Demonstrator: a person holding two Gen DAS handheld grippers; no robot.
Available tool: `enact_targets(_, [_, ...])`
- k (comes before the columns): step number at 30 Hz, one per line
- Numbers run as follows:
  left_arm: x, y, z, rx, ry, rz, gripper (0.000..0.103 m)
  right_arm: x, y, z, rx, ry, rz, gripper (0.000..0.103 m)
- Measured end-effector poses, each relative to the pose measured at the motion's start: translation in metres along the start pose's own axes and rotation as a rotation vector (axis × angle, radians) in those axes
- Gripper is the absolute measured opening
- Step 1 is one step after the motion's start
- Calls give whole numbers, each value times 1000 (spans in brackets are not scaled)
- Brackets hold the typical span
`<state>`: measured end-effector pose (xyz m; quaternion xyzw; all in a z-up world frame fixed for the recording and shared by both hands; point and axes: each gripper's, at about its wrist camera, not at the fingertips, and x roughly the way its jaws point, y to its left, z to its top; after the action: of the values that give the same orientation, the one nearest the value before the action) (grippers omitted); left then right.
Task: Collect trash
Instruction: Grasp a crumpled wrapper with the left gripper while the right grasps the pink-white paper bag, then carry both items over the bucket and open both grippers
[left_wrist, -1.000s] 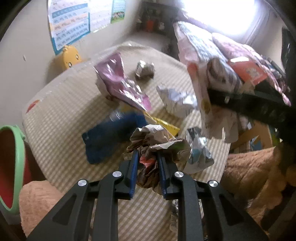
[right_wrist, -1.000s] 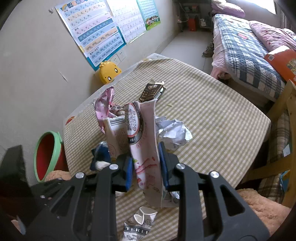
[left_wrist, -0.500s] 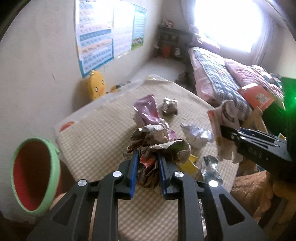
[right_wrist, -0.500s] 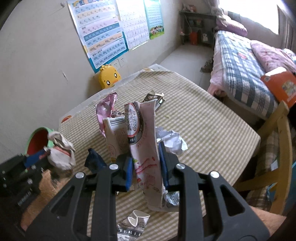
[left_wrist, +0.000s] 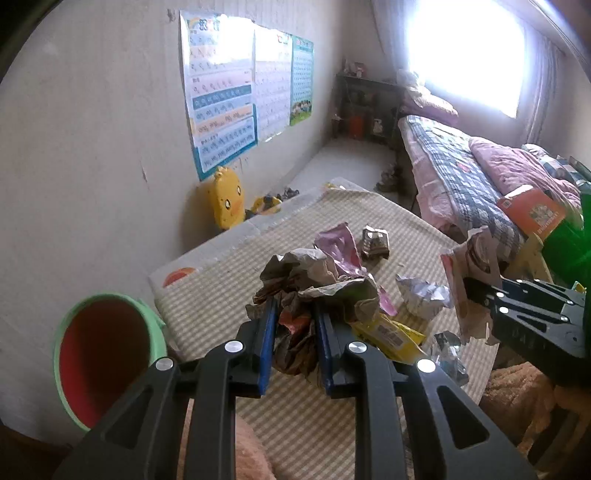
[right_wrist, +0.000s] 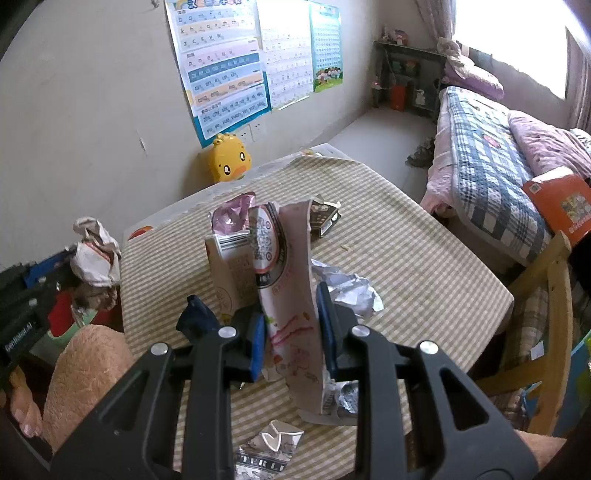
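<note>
Crumpled brown paper wad (left_wrist: 314, 284) sits clamped in my left gripper (left_wrist: 295, 343), lifted clear of the table (left_wrist: 229, 291) and hanging near the table's left edge. Green bin with red inside (left_wrist: 99, 354) stands on the floor just off that edge, lower left in the left wrist view. From the right wrist view the same wad (right_wrist: 94, 254) shows at far left, over the bin side.

My right gripper (right_wrist: 291, 339) is clenched on a torn pink-and-white carton strip (right_wrist: 288, 280), held upright above the table.

Loose on the checked cloth: pink foil wrapper (left_wrist: 340, 243), small dark packet (left_wrist: 376, 242), crumpled silver foil (left_wrist: 421, 295), yellow wrapper (left_wrist: 388, 332), flattened silver scrap (right_wrist: 269, 443) at the near edge.

Risks, as I judge them:
- Wad is loosely bunched; only its lower folds sit between the pads. A quick swing could shed it short of the bin.
- Bin mouth looks tilted toward me; I cannot tell how steady it stands. A release near the rim may bounce out.
- Carton strip is long and floppy; its lower end hangs below the pads and could brush the foil scraps off the table.
</note>
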<state>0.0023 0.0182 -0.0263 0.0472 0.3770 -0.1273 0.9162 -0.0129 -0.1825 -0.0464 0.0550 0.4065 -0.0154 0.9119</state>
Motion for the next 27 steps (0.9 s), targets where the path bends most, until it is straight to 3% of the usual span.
enact_targets(14, [-15,40,2,-67,-56,53,18,-4,43,6,-98,-10,14,25])
enact_targets(27, [-14,94,-10,-198,-56,73,18,9,104,16,-162,31,105,25])
